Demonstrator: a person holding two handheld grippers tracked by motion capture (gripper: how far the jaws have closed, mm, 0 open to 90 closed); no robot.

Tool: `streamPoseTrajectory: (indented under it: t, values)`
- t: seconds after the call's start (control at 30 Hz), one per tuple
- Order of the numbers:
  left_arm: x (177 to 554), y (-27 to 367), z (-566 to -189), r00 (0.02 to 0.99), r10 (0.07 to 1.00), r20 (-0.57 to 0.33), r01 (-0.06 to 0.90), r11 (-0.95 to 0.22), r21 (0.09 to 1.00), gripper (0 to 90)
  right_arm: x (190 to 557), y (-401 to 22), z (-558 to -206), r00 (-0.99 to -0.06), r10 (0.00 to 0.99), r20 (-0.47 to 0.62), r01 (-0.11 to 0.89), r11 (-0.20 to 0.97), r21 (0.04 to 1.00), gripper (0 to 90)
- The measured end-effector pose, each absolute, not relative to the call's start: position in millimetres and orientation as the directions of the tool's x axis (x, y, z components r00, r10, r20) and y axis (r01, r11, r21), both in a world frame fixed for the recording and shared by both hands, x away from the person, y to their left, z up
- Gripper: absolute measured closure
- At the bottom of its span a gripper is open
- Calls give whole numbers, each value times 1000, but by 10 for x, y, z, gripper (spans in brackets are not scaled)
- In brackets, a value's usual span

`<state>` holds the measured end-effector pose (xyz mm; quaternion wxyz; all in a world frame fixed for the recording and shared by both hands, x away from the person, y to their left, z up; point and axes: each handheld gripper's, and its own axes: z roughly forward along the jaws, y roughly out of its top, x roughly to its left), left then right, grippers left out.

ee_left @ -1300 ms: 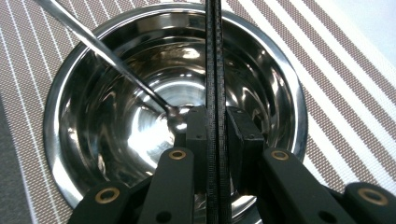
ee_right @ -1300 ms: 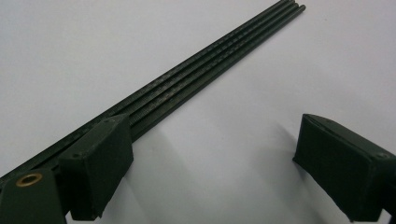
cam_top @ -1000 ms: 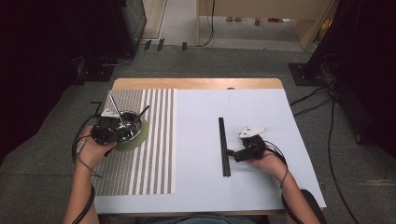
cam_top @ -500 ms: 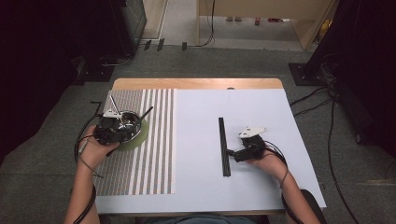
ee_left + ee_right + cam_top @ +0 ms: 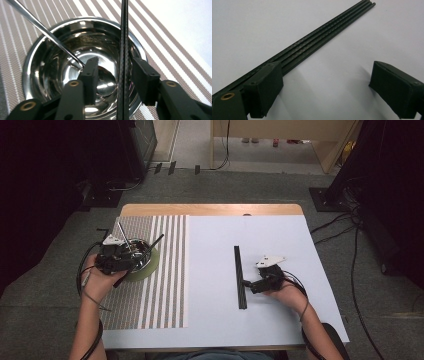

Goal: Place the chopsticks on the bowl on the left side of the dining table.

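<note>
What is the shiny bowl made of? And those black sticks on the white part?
The bowl looks like polished metal, probably steel: it mirrors light and the striped mat around it. The black sticks are matte and dark, with faint ridges along them; they could be plastic or carbon fibre, hard to tell which. The thin rod leaning in the bowl looks like shiny metal too.

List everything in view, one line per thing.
table: one, white top with a wooden far edge, centre.
striped mat: one, grey and white, table's left part.
metal bowl: one, shiny steel, on the mat.
green coaster: one, under the bowl.
metal rod: one, silver, leaning in the bowl.
black rods: a bundle, on the white top, right of centre.
left gripper: one, black, over the bowl, a black rod between its jaws.
right gripper: one, black, open beside the bundle.
</note>
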<state>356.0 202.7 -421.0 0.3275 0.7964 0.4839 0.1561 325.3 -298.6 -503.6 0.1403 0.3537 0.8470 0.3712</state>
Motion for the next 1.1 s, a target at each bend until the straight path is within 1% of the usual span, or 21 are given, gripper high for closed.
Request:
streamPoseTrajectory:
  t: [0.17, 0.4, 0.47, 0.57, 0.63, 0.77, 0.83, 0.97, 1.1]
  values:
    - [3472, 2044, -4171, 465, 883, -64, 655, -295, 696, 475, 3253, -2987, -5036, -711, 703, 25, 494, 475, 728, 109]
    - [3313, 2040, -4167, 430, 902, -42, 645, -274, 714, 416, 3254, -2988, -5036, -712, 702, 23, 493, 476, 729, 109]
    - [3269, 2046, -4164, 422, 906, -40, 639, -266, 722, 381, 3255, -2988, -5036, -712, 702, 22, 492, 476, 729, 109]
    - [3197, 2052, -4169, 404, 915, -23, 628, -259, 734, 356, 3254, -2988, -5036, -712, 702, 23, 493, 476, 729, 109]
    - [3147, 2055, -4174, 395, 918, -27, 627, -248, 739, 354, 3254, -2987, -5036, -712, 702, 23, 493, 476, 728, 109]
    - [3058, 2055, -4188, 355, 935, 13, 623, -248, 742, 360, 3254, -2987, -5036, -711, 702, 23, 493, 476, 728, 109]
    - [3026, 2070, -4195, 347, 938, -1, 628, -231, 743, 362, 3254, -2987, -5036, -712, 702, 23, 493, 476, 728, 109]
    - [2949, 2114, -4252, 336, 942, 7, 631, -230, 741, 348, 3254, -2987, -5036, -711, 702, 23, 493, 476, 728, 109]
    - [2885, 2187, -4293, 321, 947, -7, 639, -211, 740, 343, 3254, -2988, -5036, -712, 702, 23, 493, 476, 728, 109]
